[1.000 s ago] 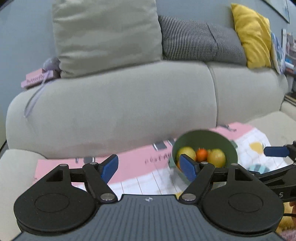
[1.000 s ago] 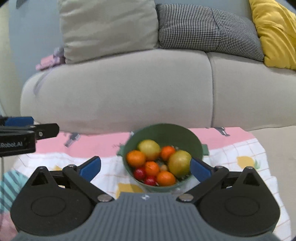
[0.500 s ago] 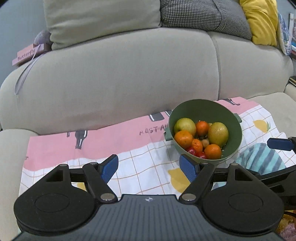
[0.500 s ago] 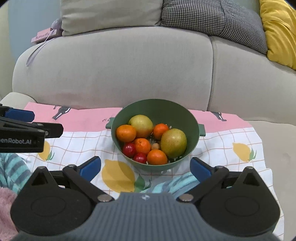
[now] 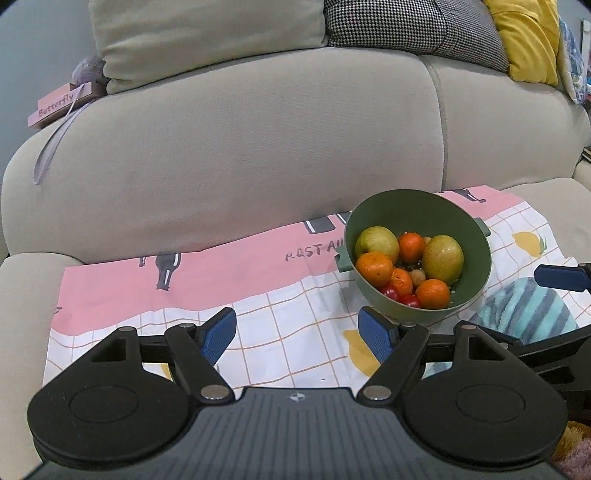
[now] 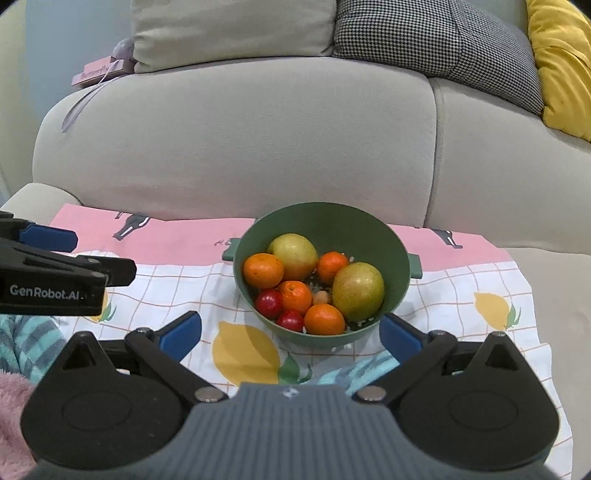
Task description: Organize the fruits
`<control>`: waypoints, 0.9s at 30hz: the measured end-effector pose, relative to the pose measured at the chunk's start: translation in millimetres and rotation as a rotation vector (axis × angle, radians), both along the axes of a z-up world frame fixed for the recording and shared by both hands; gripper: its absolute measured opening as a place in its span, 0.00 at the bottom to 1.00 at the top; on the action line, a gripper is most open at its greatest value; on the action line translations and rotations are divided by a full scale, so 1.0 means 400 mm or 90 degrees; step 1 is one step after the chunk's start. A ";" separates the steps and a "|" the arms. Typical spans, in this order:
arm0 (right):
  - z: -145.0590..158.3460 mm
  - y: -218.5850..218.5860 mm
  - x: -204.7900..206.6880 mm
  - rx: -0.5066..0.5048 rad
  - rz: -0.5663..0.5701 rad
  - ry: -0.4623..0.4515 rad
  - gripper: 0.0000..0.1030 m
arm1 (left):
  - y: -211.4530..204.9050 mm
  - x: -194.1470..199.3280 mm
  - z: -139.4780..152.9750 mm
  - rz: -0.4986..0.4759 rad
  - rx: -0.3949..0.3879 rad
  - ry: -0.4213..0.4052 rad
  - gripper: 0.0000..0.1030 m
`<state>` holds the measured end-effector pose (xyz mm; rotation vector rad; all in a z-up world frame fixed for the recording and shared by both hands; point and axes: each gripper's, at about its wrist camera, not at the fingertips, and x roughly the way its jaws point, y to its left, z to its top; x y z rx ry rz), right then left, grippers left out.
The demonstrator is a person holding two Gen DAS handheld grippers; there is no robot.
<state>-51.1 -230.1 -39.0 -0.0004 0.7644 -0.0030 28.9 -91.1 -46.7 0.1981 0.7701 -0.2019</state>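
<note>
Green bowl [image 6: 321, 225] sitting on a patterned cloth [image 6: 177, 291] spread over the sofa seat, close in front of the grey sofa backrest [image 6: 236, 136]. Inside the bowl: two yellow-green pears [image 6: 358, 291], four oranges [image 6: 263, 270], two red cherry tomatoes [image 6: 269, 302], one small tan fruit [image 6: 322, 297], all heaped touching one another. White grains scattered on the bowl floor between them.

Right gripper [image 6: 290, 334] just short of the bowl's near rim, jaws wide apart, empty, blue pads flanking the bowl's near side. Left gripper [image 5: 297, 334] off to the bowl's left and nearer the camera, jaws likewise apart and empty; its right pad [image 5: 375, 334] overlapping the bowl's near-left edge in the left wrist view.

Striped teal towel [image 5: 528, 314] on the cloth beside the bowl, nearer the camera. Pink fluffy fabric [image 6: 14, 402] further out, left of the bowl. Beyond the bowl, on the backrest: beige cushion [image 6: 232, 29], houndstooth cushion [image 6: 436, 40], yellow cushion [image 6: 561, 62], pink box [image 5: 61, 105] lettered "Butterfly".
</note>
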 end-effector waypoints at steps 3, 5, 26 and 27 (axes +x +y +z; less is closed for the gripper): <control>0.001 0.006 0.001 -0.003 0.010 -0.001 0.96 | 0.007 0.001 0.002 0.003 -0.003 -0.001 0.86; 0.002 0.009 0.000 -0.005 0.013 -0.002 0.96 | 0.009 0.000 0.003 0.003 -0.005 -0.001 0.86; 0.001 0.015 0.008 -0.015 0.031 -0.002 0.96 | 0.020 -0.002 0.002 0.010 -0.011 -0.002 0.86; 0.001 0.015 0.008 -0.016 0.031 -0.002 0.96 | 0.020 -0.002 0.002 0.010 -0.011 -0.003 0.86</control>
